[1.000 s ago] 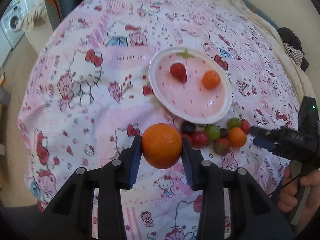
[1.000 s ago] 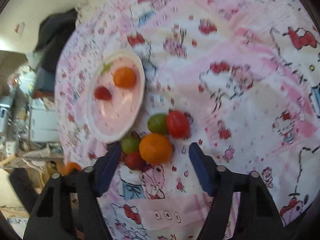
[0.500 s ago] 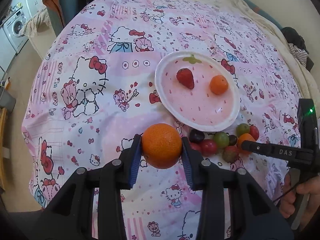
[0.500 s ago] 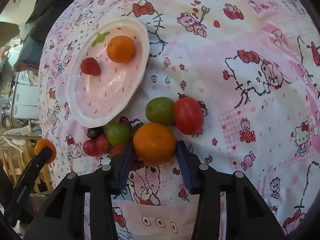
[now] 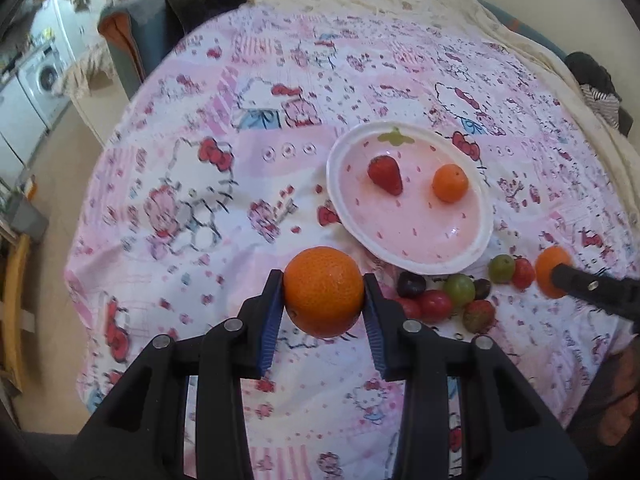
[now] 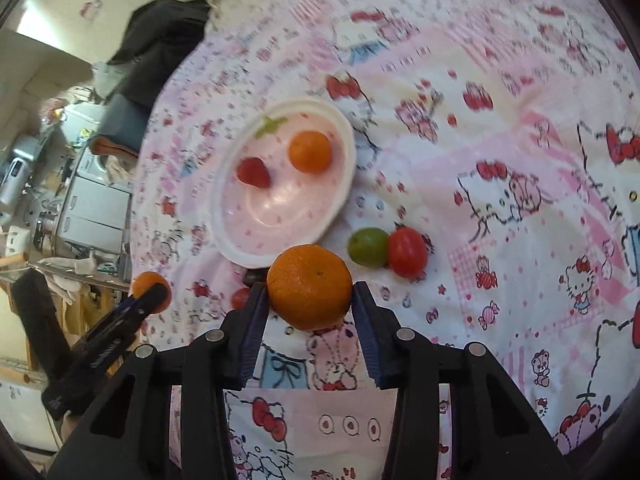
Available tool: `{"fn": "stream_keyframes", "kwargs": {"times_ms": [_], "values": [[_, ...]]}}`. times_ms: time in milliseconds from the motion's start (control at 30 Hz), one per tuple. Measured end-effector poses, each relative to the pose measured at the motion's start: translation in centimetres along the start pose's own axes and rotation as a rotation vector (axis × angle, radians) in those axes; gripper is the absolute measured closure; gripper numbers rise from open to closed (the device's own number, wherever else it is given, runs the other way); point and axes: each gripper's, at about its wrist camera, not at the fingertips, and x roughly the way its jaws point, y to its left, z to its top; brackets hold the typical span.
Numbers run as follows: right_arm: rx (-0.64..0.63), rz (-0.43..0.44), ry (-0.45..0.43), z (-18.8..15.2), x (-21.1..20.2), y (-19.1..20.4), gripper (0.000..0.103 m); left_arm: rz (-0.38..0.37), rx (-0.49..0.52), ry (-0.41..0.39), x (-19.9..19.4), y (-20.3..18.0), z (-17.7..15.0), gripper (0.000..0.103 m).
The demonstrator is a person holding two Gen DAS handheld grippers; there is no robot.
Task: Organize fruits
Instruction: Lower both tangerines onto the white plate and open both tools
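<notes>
Grapes point(image 5: 460, 289) beside plate point(image 5: 486, 236) (tomato point(image 6: 407, 252) near).

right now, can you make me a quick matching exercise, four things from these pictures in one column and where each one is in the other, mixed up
Things:
1. strawberry
2. larger orange
3. green fruit
4. plate

Places:
A. clamped in the left hand-held gripper
B. lying on the plate
C. on the cloth, touching a red tomato
D. on the patterned cloth, holding two fruits

Pairs: 1-B, 2-A, 3-C, 4-D
</notes>
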Motion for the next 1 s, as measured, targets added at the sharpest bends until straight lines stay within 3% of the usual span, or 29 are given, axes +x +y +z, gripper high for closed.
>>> {"fn": "stream_keyframes", "kwargs": {"times_ms": [167, 333, 567, 767, 1000], "values": [[-0.028, 0.034, -0.06, 0.0, -1.7, 0.8, 0.059, -0.035, -0.002, -0.052, -1.2, 0.5, 0.6, 0.069], [-0.04, 0.043, -0.129, 0.5, -3.3, 1.1, 0.059, -0.012, 0.037, -0.138, -3.2, -0.1, 1.7, 0.069], [-0.091, 0.052, -0.277, 2.9, -6.1, 2.1, 0.059, -0.038, 0.013, -0.241, -5.6, 0.3, 4.3, 0.069], [-0.158, 0.053, -0.35, 5.5, -6.9, 3.4, 0.059, -0.082, -0.043, -0.231, -5.0, 1.2, 7.1, 0.069], [-0.172, 0.045, -0.308, 8.8, -4.3, 3.7, 0.059, -0.073, -0.007, -0.18, -1.6, 0.3, 9.6, 0.069]]}}
